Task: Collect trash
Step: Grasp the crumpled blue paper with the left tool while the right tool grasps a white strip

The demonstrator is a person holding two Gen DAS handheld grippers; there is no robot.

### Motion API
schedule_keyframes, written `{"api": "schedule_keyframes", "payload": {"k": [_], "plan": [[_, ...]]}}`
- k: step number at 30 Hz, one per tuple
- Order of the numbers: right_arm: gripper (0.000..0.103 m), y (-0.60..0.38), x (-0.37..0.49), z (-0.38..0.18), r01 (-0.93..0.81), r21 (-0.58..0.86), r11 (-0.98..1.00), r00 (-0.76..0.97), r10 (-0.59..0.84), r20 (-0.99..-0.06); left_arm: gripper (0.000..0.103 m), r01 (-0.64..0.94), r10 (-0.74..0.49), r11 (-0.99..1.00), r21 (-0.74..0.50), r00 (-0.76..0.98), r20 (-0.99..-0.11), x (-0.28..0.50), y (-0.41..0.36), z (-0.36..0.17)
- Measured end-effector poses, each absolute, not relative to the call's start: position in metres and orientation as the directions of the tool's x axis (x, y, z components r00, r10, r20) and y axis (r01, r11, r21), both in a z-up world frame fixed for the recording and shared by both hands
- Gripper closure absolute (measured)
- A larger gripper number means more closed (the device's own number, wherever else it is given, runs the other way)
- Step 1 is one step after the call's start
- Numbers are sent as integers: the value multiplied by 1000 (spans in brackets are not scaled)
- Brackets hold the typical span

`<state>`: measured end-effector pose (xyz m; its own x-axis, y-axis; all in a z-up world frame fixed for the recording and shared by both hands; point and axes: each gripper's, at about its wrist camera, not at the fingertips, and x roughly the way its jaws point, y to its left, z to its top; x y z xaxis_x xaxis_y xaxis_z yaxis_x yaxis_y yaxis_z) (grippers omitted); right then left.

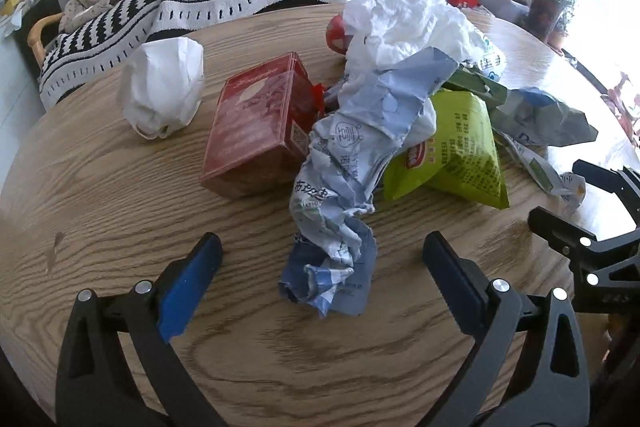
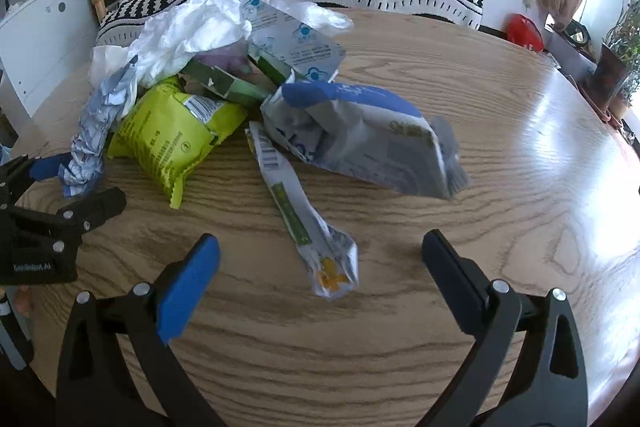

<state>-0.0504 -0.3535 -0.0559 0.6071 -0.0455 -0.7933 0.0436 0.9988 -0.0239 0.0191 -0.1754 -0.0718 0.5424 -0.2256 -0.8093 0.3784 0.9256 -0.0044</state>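
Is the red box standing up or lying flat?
Lying flat. The red box rests on its broad face on the table, with its large printed side facing up.

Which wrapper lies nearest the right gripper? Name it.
The twisted white-and-green wrapper, its end lying between the open right gripper fingers; the yellow-green bag sits farther back.

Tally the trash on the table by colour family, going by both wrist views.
White crumpled paper or tissue: 2
Red box: 1
Lime-green snack bag: 1
Blue-and-white wrappers: 4
Dark green carton: 1
Total: 9
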Motion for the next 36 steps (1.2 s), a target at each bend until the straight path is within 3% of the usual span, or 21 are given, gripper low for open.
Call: {"api": "schedule_keyframes", "payload": {"k": [3,4,5,6,7,9,12,21,36], "plan": [[6,-349,-39,-59,22,-25,999,604,-33,-796,10,386,-230,922,-2,544,-807,13,-177,-72],[19,-346,-39,-59,8,-23,1000,607,-23,-794,41,412,-247,911,2,552,-797,7,-180,-69],[29,-345,-40,-58,-3,-20,1000,616,-14,-787,81,424,-255,906,8,561,-788,3,-183,-65],[65,-341,-42,-56,-13,-19,1000,629,-6,-777,82,413,-253,911,0,557,-791,3,-182,-63],[91,-340,-42,-52,-12,-10,1000,635,0,-772,82,414,-291,908,-56,531,-796,3,-179,-63],[92,-343,-42,-51,5,35,999,628,24,-778,82,427,-388,886,-182,467,-795,3,-174,-59],[92,-344,-45,-45,13,58,998,635,37,-772,82,438,-398,883,-170,506,-765,-5,-171,-44],[92,-334,-72,5,17,102,995,767,52,-639,82,402,-439,884,-237,542,-717,-17,-149,-20],[92,-323,-68,0,8,82,997,736,50,-675,82,386,-443,885,-259,529,-724,-19,-141,-20]]}}
